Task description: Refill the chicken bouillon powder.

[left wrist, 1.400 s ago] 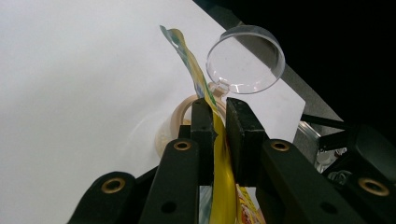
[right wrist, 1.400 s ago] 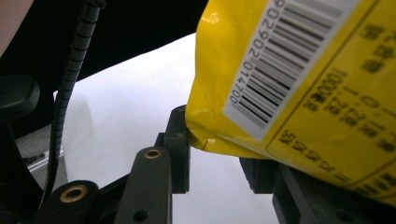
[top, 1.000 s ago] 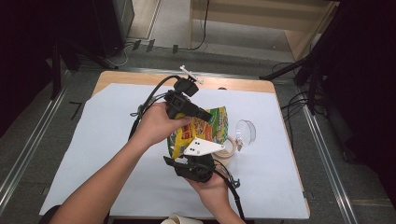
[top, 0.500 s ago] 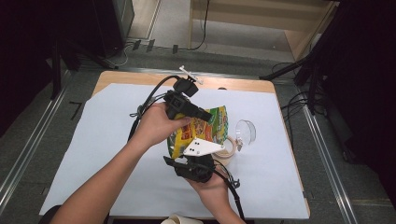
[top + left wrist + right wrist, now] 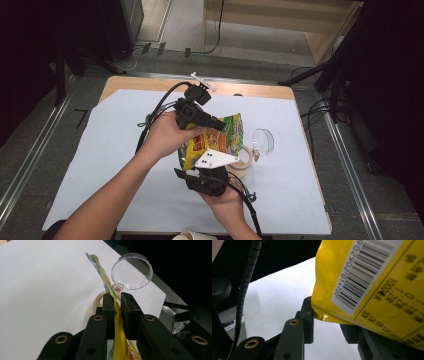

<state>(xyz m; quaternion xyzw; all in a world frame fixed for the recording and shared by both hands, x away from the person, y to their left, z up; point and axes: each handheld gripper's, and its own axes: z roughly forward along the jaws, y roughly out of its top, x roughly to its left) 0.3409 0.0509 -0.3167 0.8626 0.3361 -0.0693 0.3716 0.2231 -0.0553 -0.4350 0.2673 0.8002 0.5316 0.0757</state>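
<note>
left gripper view shows my left gripper (image 5: 117,306) pinching the yellow bag (image 5: 107,287) edge-on above the cup (image 5: 96,305), while my right gripper (image 5: 328,325) clamps its lower corner.

A yellow printed snack bag (image 5: 215,142) is held edge-up above the white-covered table, barcode side facing down.

Even overhead light, soft shadows, blurred close-ups

Lab: paper-covered table (image 5: 100,165), floor cables (image 5: 320,112), aluminium rails (image 5: 27,165).
</note>
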